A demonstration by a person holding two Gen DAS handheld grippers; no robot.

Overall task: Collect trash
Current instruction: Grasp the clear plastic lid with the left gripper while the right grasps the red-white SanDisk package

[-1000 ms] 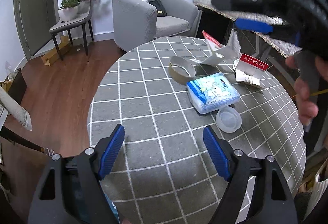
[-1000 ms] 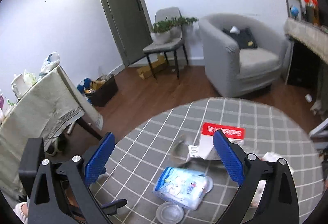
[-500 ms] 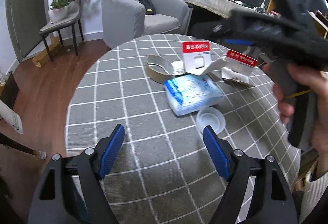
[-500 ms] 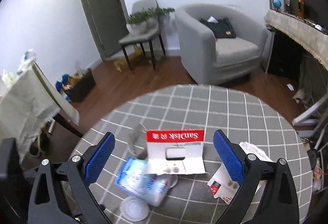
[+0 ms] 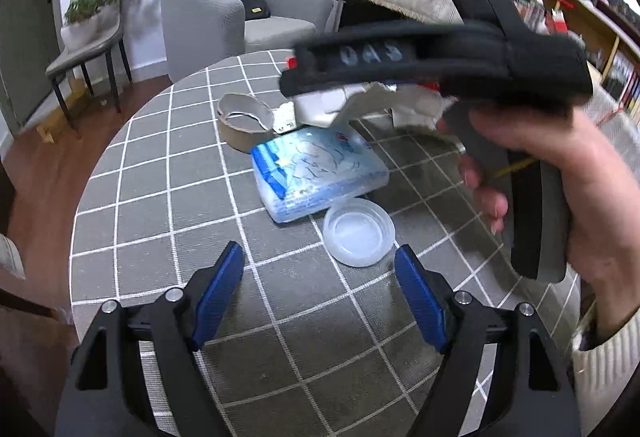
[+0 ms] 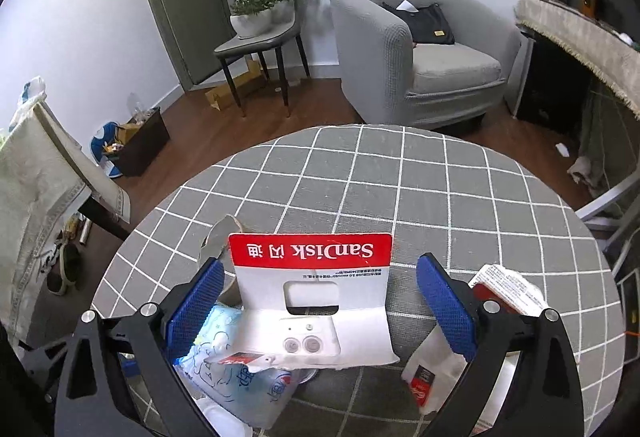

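Observation:
On the grey checked round table (image 5: 168, 197) lie a clear plastic lid (image 5: 359, 231), a blue tissue pack (image 5: 316, 169) and a cardboard tape ring (image 5: 242, 121). My left gripper (image 5: 320, 269) is open just short of the lid, with nothing between its pads. A hand (image 5: 560, 177) holds the right gripper's body (image 5: 440, 57) above the far litter, which it partly hides. In the right wrist view, my right gripper (image 6: 320, 273) is open. A bent red and white SanDisk card (image 6: 310, 277) stands between its jaws, untouched. A second torn card pack (image 6: 504, 293) lies by the right finger.
A grey armchair (image 6: 420, 49) and a chair with a planter (image 6: 260, 25) stand beyond the table. A dark bin of rubbish (image 6: 136, 141) sits on the wooden floor at left, beside a cloth-covered table (image 6: 36, 177). A draped shelf (image 6: 580, 29) is at right.
The right gripper has come down and closer, so the SanDisk card now stands between its jaws. The left gripper has moved nearer to the lid and the tissue pack.

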